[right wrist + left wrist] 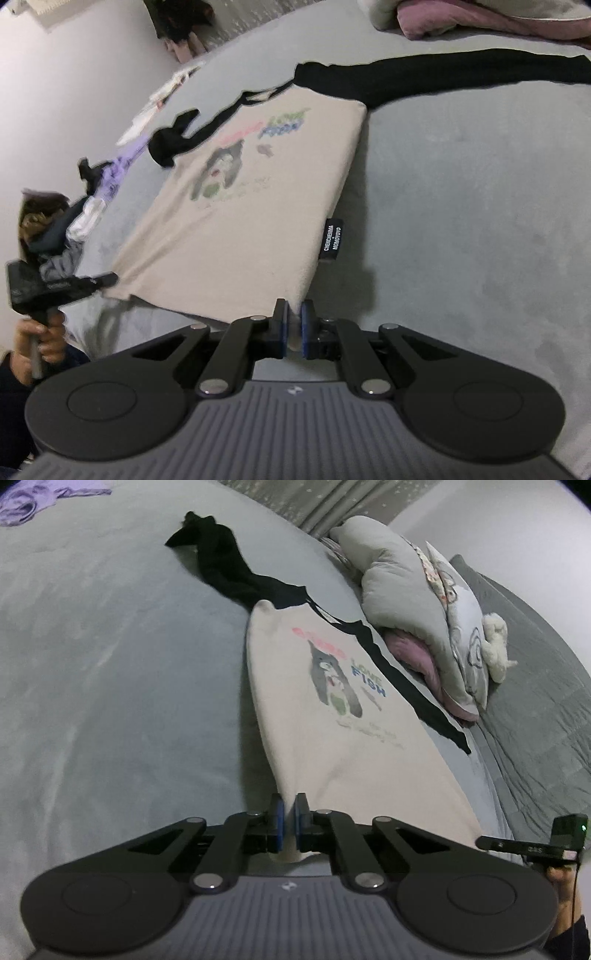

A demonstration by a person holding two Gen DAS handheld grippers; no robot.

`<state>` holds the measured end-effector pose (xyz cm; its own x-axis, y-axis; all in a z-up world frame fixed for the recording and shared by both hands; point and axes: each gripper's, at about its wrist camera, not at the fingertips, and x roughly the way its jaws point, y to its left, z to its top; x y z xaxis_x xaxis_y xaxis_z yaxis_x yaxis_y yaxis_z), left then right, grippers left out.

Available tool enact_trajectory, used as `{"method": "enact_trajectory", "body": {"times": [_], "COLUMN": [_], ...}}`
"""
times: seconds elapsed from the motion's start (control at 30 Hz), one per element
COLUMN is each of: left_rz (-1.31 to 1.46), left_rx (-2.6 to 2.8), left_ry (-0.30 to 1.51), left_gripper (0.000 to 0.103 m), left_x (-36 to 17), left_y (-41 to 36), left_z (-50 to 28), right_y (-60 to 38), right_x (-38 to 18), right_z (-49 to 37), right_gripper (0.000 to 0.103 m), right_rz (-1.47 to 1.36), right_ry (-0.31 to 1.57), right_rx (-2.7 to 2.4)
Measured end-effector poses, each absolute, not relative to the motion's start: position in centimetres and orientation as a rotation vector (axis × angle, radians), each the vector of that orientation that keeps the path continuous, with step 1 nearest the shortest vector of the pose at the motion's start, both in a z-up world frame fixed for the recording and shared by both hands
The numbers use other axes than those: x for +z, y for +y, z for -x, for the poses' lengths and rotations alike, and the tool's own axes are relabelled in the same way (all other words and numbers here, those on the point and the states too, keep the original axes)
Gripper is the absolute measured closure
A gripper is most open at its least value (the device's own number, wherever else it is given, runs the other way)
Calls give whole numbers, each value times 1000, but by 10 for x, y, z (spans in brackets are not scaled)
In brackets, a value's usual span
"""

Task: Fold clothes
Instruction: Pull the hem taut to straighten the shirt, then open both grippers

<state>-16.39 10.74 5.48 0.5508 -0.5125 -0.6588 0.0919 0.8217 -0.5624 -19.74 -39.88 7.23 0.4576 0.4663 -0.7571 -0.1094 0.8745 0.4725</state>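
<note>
Cream shirt (343,716) lies flat on the grey bedspread (110,664), black sleeves (236,579) flung out. Left gripper (290,808) and right gripper (293,325) each pinch a hem corner. Uneven lifting could skew the fold; a thin bite may slip, and trailing sleeves may bunch underneath.

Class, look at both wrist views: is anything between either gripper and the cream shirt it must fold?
Nothing visible. The left gripper and right gripper each already pinch a bottom corner of the shirt, with no gap.

grey bed (110,664), pale wall (74,74), curtain (314,506)
</note>
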Motion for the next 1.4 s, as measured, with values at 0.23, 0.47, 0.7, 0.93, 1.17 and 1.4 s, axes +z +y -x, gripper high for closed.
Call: {"method": "enact_trajectory", "body": {"times": [0.23,0.47,0.7,0.93,1.17,1.4], "left_rz": [424,365,378,356,490,566], "left_rx": [-316,-292,-343,-361,-352,-234], "left_ry": [934,922,879,934,1030,825], "left_gripper": [100,102,102,101,73,44], "left_x": [44,42,70,66,48,97], "left_y": [96,95,102,103,142,193], "left_z": [154,165,187,186,163,119], "right_y": [-403,-400,-410,-415,-410,-370], "right_x": [62,65,86,74,75,115], "right_z": [196,207,222,222,201,142], "right_gripper": [96,96,96,96,52,42], "right_rz": [-412,-398,-409,-387,-264,-37], "right_ry": [1039,1015,959,1001,1045,898], "right_rx": [345,340,349,308,260,131]}}
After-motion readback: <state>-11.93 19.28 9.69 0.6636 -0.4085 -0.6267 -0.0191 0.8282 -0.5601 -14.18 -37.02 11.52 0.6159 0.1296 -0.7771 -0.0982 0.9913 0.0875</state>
